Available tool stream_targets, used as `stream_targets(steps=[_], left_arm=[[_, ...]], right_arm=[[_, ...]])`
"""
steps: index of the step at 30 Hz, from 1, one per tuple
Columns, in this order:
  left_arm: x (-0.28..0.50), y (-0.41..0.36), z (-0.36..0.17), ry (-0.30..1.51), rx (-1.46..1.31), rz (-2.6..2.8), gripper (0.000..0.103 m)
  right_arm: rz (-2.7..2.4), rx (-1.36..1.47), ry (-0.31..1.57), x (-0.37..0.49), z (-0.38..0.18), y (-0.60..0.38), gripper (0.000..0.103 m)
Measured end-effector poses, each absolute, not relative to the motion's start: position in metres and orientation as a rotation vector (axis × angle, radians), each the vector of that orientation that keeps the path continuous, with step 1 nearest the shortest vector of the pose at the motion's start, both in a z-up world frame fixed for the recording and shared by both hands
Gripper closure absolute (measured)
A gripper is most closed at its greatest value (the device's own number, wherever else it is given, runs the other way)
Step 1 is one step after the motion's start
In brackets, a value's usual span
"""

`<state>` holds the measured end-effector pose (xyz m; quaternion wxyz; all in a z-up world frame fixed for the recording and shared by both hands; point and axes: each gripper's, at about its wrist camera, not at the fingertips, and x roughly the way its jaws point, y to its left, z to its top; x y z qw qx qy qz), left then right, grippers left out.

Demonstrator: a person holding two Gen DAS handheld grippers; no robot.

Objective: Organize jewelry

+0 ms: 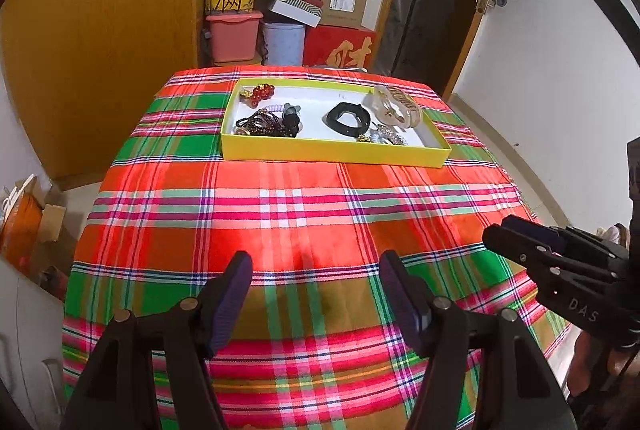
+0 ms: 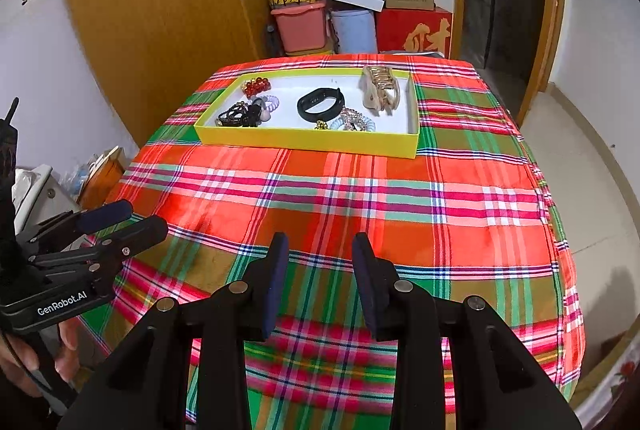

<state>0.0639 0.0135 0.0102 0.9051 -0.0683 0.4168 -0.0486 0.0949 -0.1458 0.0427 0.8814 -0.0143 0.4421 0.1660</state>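
Woven plaid tablecloth [image 1: 280, 198], slight sheen; matt yellow cardboard tray [image 1: 332, 150]; glossy black band [image 2: 321, 105]; wooden wardrobe [image 2: 160, 10].

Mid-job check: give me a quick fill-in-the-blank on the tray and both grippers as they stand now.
1. The jewelry lies inside a ____ tray on the plaid cloth.
2. The black band lies near the tray's ____.
3. The gold hair claw sits at the tray's ____ end.
4. The left gripper and right gripper hold ____.

Missing: yellow; middle; right; nothing
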Motion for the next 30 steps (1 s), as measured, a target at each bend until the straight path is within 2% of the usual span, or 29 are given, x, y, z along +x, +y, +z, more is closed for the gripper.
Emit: stream_targets(steps=[30], left_arm=[[0.066,0.011,0.008,0.855,-0.125,-0.058,0.037]], right_arm=[[0.345,-0.028,0.947,0.099,0.032,-0.146,0.069]])
